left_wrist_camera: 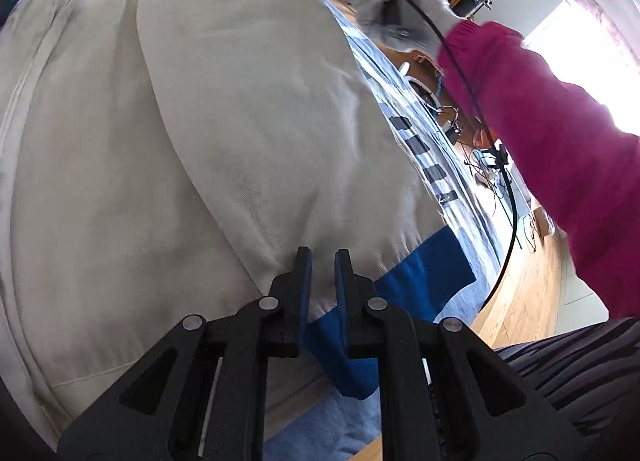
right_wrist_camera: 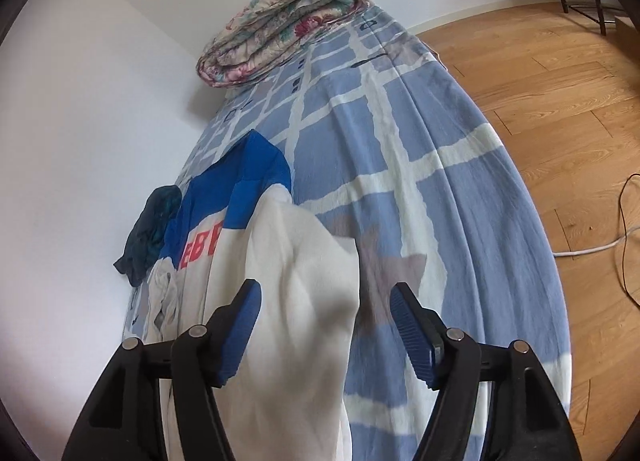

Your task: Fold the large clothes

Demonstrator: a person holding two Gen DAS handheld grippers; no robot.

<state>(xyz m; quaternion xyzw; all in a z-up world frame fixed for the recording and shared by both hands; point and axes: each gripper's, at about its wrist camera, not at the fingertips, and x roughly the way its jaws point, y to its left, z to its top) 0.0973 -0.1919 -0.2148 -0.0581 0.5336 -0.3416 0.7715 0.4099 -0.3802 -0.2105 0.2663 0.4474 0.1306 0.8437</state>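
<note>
A large white and blue garment [left_wrist_camera: 224,133] with red letters lies on the bed, one white part folded over the rest. My left gripper [left_wrist_camera: 322,257] sits at the garment's near white edge, jaws narrowly apart with no cloth clearly pinched between them. In the right wrist view the same garment [right_wrist_camera: 296,261] runs from the blue part with red letters down between the fingers. My right gripper [right_wrist_camera: 326,293] is open wide, with white cloth lying between its fingers [right_wrist_camera: 412,333] and touching neither pad.
The bed carries a blue and white checked sheet [right_wrist_camera: 440,141]. A folded floral quilt [right_wrist_camera: 288,17] lies at its far end, and a dark green cloth [right_wrist_camera: 152,233] by the wall. Wooden floor [right_wrist_camera: 560,73] with cables is to the right. A pink-sleeved arm [left_wrist_camera: 540,133] shows.
</note>
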